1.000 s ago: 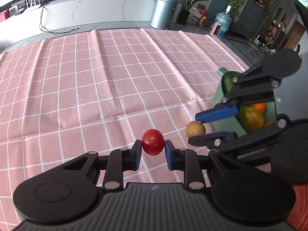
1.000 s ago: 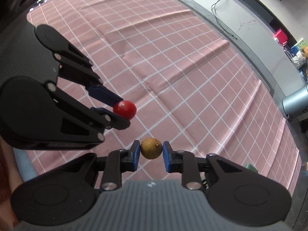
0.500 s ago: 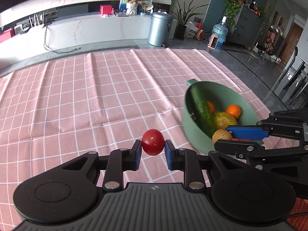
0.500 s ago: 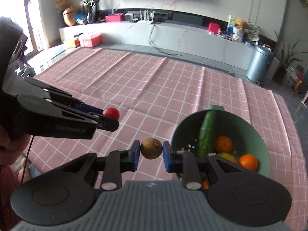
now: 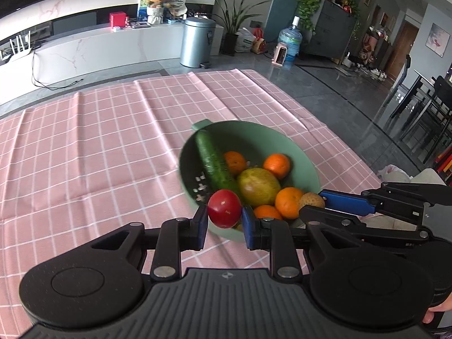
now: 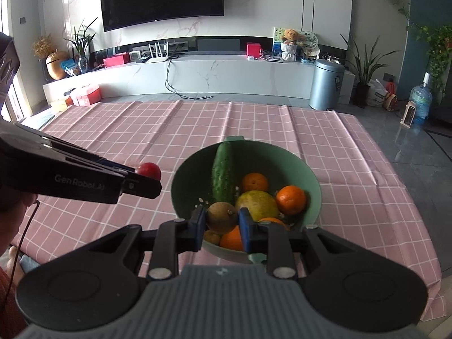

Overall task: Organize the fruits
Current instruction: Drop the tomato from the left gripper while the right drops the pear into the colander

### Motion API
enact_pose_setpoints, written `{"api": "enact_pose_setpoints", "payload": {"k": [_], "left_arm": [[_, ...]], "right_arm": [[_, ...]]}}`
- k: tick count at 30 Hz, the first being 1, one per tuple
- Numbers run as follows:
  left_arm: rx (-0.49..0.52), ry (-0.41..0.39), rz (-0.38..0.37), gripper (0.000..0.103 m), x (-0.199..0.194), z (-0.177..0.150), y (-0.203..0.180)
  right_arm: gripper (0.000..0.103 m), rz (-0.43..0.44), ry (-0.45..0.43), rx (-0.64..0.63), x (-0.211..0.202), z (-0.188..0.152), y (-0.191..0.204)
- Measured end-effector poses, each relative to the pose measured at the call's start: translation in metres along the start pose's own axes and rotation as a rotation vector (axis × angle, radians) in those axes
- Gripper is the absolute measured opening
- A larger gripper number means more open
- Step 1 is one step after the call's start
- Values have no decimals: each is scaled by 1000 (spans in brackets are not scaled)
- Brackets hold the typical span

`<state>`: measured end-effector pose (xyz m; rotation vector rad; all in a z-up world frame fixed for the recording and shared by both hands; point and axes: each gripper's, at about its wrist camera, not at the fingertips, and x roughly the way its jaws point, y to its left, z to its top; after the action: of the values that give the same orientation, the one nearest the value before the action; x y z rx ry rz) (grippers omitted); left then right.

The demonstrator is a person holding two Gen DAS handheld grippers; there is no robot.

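My left gripper (image 5: pixel 224 223) is shut on a red tomato (image 5: pixel 225 208), held at the near left rim of the green bowl (image 5: pixel 254 131). My right gripper (image 6: pixel 221 227) is shut on a small brown round fruit (image 6: pixel 221 217), held above the bowl's (image 6: pixel 186 175) near edge. In the bowl lie a cucumber (image 6: pixel 223 176), several oranges (image 6: pixel 291 200) and a yellow-green fruit (image 6: pixel 257 206). The right gripper with its brown fruit (image 5: pixel 310 201) shows at the right of the left wrist view. The left gripper with the tomato (image 6: pixel 148 170) shows at the left of the right wrist view.
The bowl stands on a pink checked tablecloth (image 6: pixel 141 130) near the table's right edge. Beyond the far edge are a grey floor, a white TV bench and a metal bin (image 6: pixel 325 83).
Both grippers have risen and swung toward the bowl with their fruits. The bowl now sits right in front of both, and the views tilt up to show the room.
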<state>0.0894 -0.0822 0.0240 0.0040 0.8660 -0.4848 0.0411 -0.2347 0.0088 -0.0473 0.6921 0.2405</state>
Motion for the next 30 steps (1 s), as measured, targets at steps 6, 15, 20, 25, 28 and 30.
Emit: {"api": "enact_pose_setpoints", "payload": {"k": [6, 15, 20, 25, 28, 30], "left_arm": [[13, 39, -25, 28, 28, 13, -16], [-1, 107, -46, 28, 67, 25, -23], [-27, 153, -53, 28, 86, 24, -20], [-23, 179, -54, 28, 91, 19, -20], [-14, 189, -46, 28, 93, 18, -22], [-14, 193, -44, 28, 95, 17, -22]], "right_arm": [[21, -25, 1, 35, 8, -5, -33], [21, -23, 22, 51, 36, 2, -67], [21, -3, 58, 46, 58, 8, -76], [21, -5, 98, 25, 72, 9, -76], [21, -7, 119, 31, 78, 8, -77], [21, -4, 128, 36, 80, 8, -78]]}}
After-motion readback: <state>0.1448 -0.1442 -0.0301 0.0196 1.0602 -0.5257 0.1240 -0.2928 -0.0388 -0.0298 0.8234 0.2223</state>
